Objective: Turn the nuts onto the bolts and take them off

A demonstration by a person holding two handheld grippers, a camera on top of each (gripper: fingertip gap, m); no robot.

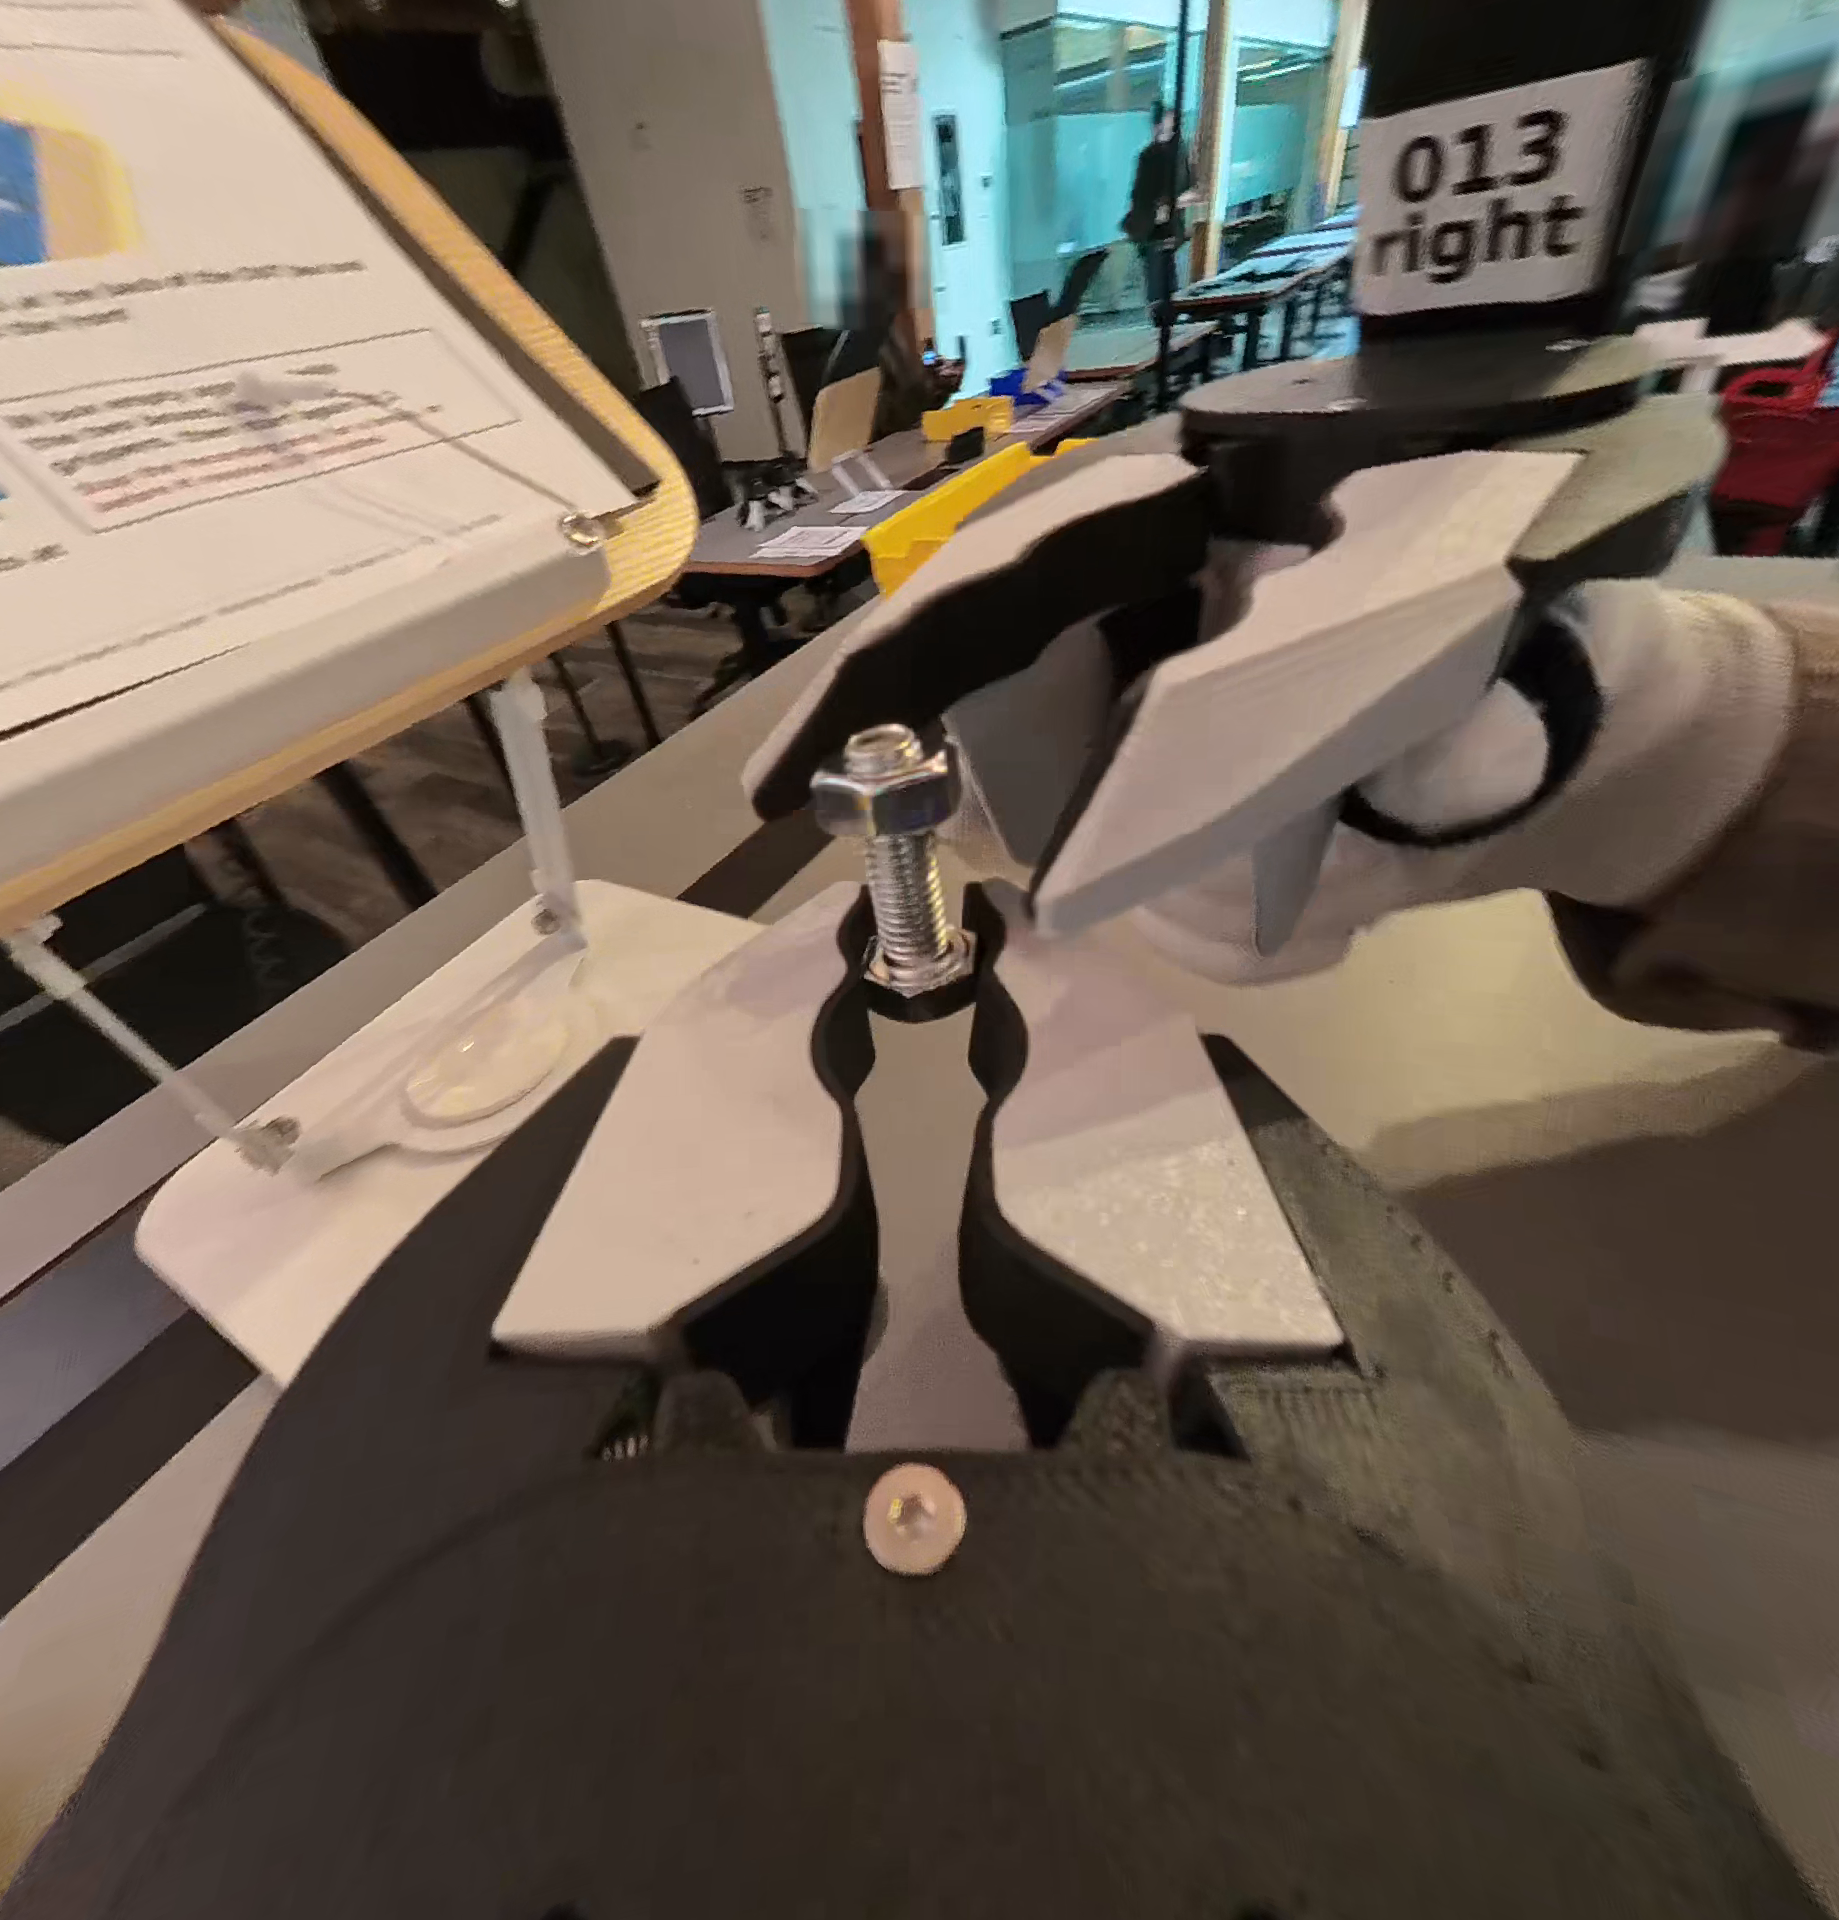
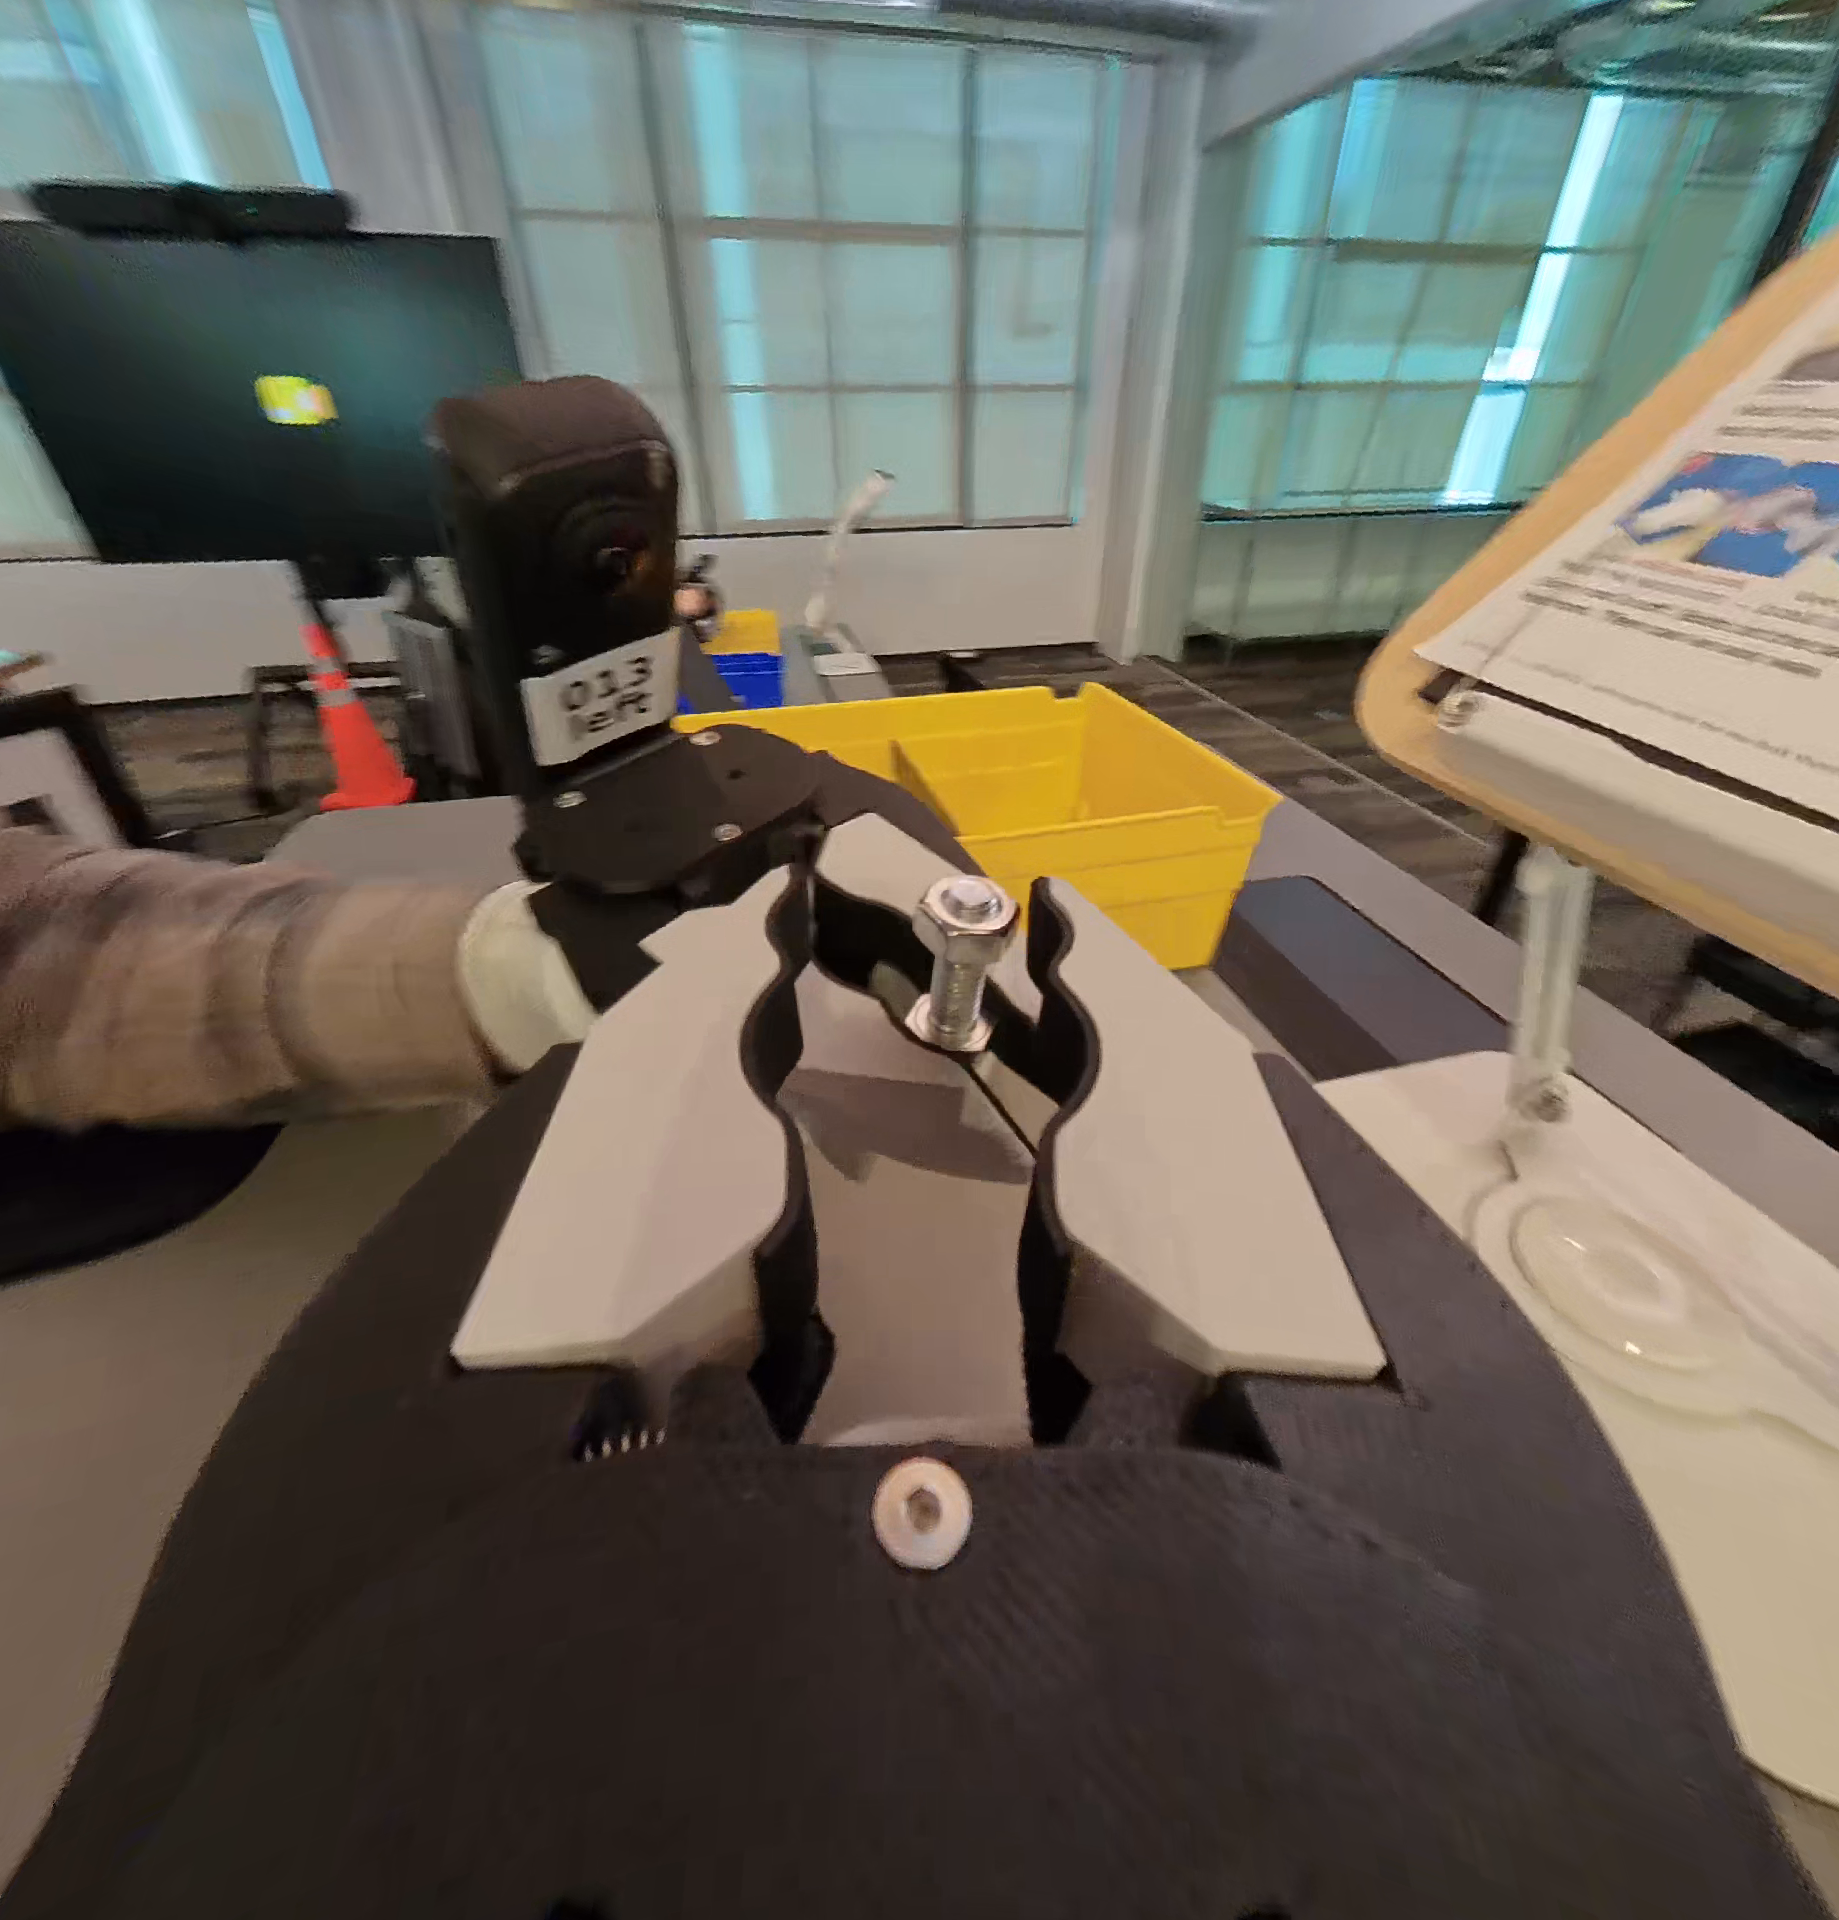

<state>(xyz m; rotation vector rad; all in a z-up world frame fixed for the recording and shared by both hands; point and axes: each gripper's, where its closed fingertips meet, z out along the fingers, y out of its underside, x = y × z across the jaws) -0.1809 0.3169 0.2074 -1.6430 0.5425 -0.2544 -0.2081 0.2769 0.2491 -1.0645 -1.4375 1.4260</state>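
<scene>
A silver bolt (image 1: 907, 904) stands upright with a hex nut (image 1: 884, 795) threaded near its top end. My left gripper (image 1: 915, 951) is shut on the bolt's hex head at the bottom and holds it above the table. My right gripper (image 2: 920, 904) is open, with its two fingertips on either side of the nut (image 2: 965, 920), closer on the right side and not clamped. In the left wrist view the right gripper (image 1: 920, 852) comes in from the right, held by a white-gloved hand (image 1: 1466, 748). The left gripper (image 2: 982, 1075) shows beyond the bolt (image 2: 956, 987) in the right wrist view.
A tilted clipboard with printed sheets (image 1: 271, 416) stands on a white base (image 1: 395, 1174) with a clear suction foot, close to the bolt. A yellow bin (image 2: 1091, 800) sits on the grey table (image 1: 1621, 1299) behind. A dark monitor (image 2: 229, 395) and an orange cone (image 2: 349, 727) are farther off. Across from one pair of fingers to the other is roughly 5 cm. Left tips and right tips are each some 25 cm from the white base (image 1: 395, 1174). It turns up in the right wrist view (image 2: 1468, 1172) as well.
</scene>
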